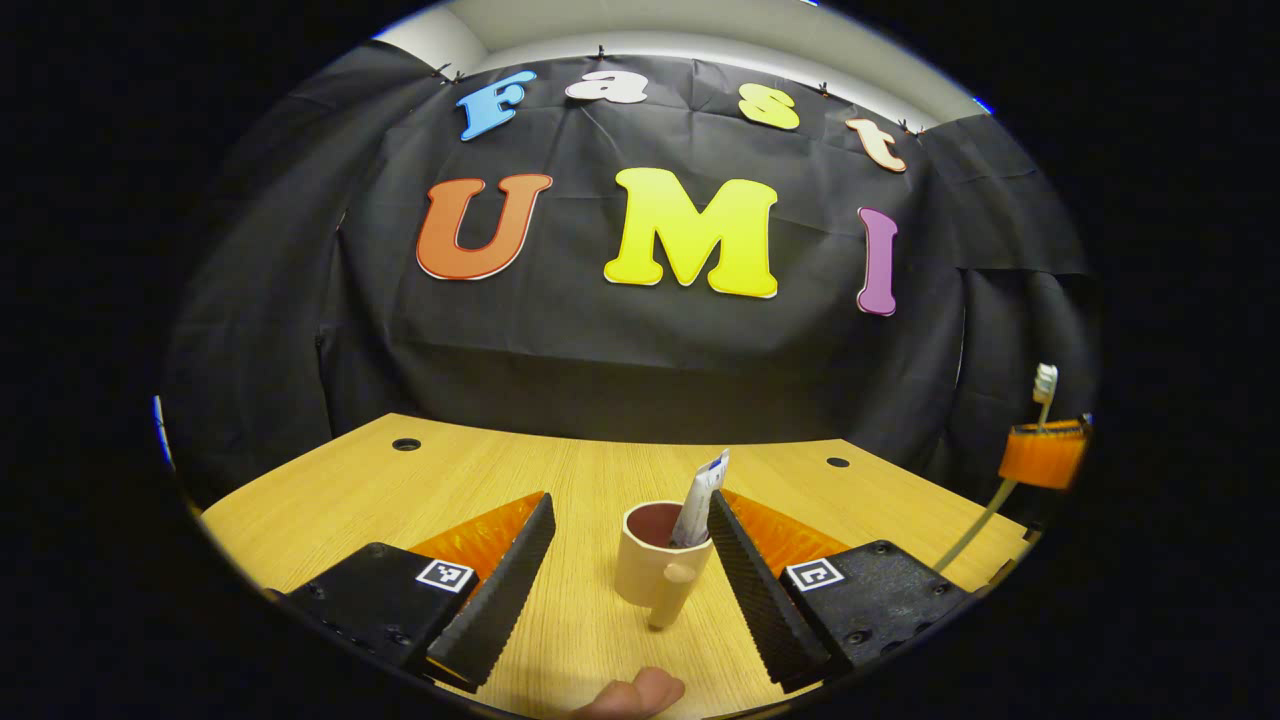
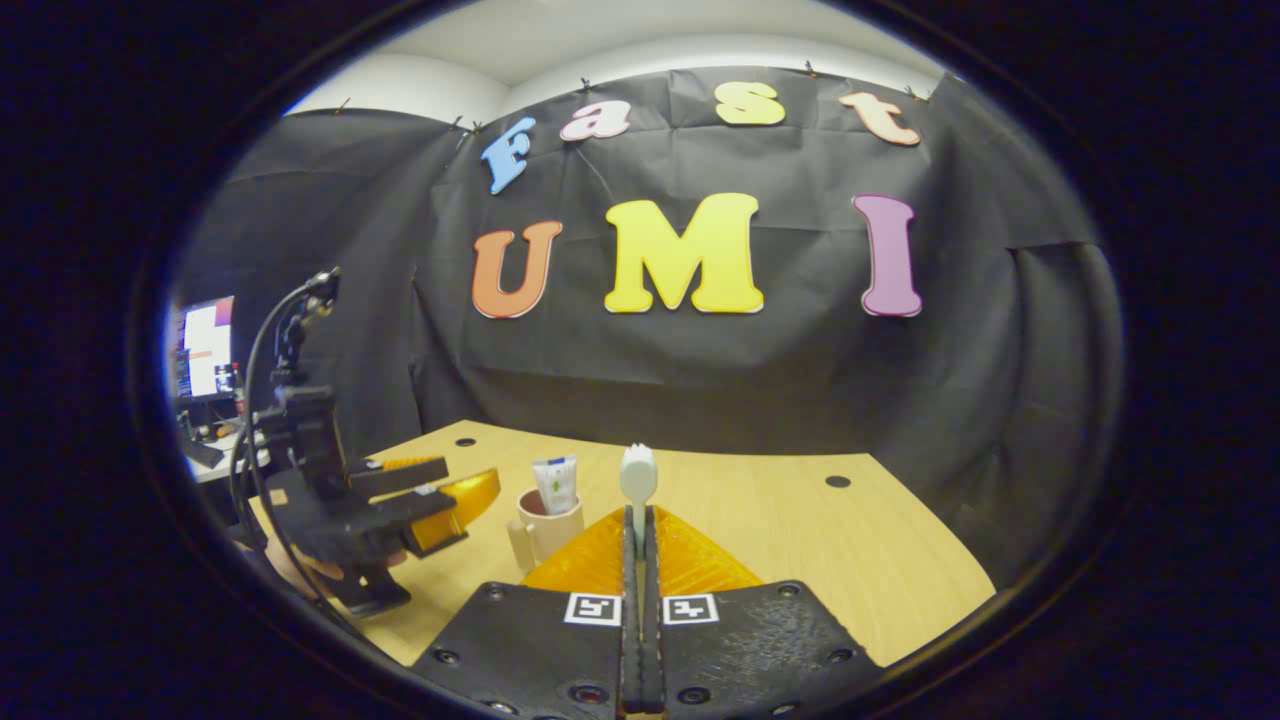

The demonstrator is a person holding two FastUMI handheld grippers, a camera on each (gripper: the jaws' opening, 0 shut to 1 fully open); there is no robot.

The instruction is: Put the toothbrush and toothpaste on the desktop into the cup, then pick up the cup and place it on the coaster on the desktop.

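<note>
Left gripper [image 1: 630, 555] jaws spreading wide around the cup [image 1: 655, 567] mid-worktop, toothpaste [image 1: 700, 500] standing inside | right gripper [image 2: 640, 600] jaws clamping toothbrush [image 2: 637, 478] upright, off the worktop's right edge | risk: lowering brush might clip rim, tipping the cup.

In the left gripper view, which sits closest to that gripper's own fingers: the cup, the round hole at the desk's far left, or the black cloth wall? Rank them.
1. Cup, between the open left gripper's fingers, toothpaste inside.
2. Round hole, far left on the desk.
3. Black cloth wall, behind the desk.
</note>
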